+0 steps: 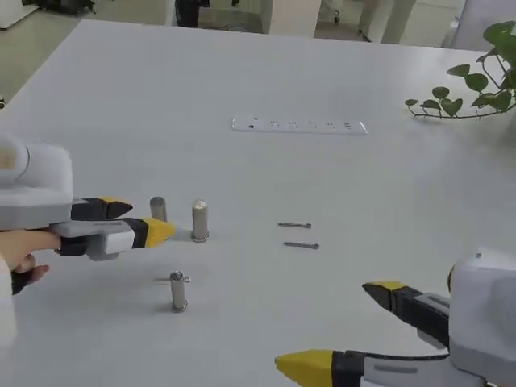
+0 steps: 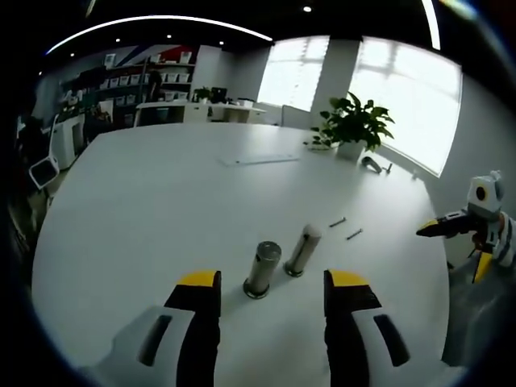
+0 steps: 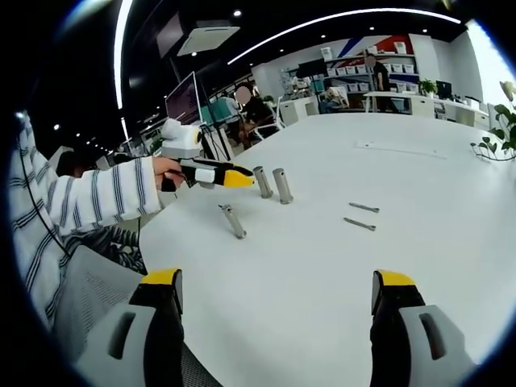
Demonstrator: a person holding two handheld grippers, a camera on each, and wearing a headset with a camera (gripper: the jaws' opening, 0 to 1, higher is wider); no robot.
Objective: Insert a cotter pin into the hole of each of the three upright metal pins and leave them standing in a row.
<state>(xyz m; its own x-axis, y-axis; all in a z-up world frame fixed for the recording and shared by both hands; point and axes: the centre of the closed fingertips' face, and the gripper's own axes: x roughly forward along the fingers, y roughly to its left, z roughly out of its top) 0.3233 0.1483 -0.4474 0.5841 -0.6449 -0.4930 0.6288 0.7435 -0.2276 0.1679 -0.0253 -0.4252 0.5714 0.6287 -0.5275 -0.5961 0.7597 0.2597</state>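
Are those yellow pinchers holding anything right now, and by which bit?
Nothing is held. The left gripper is open, with two upright metal pins standing just ahead of its jaws; the right gripper is open too.

The white table (image 1: 339, 185) carries two metal pins standing on its left part: the left upright pin (image 1: 158, 209) close beside the right upright pin (image 1: 200, 221). Nearer, a third pin (image 1: 178, 291) lies flat with a thin pin across it. Right of the standing pair, two loose cotter pins (image 1: 294, 225) (image 1: 301, 245) lie parallel. Farther off lies a white power strip (image 1: 299, 125), with a leafy plant (image 1: 476, 89) at the far right.
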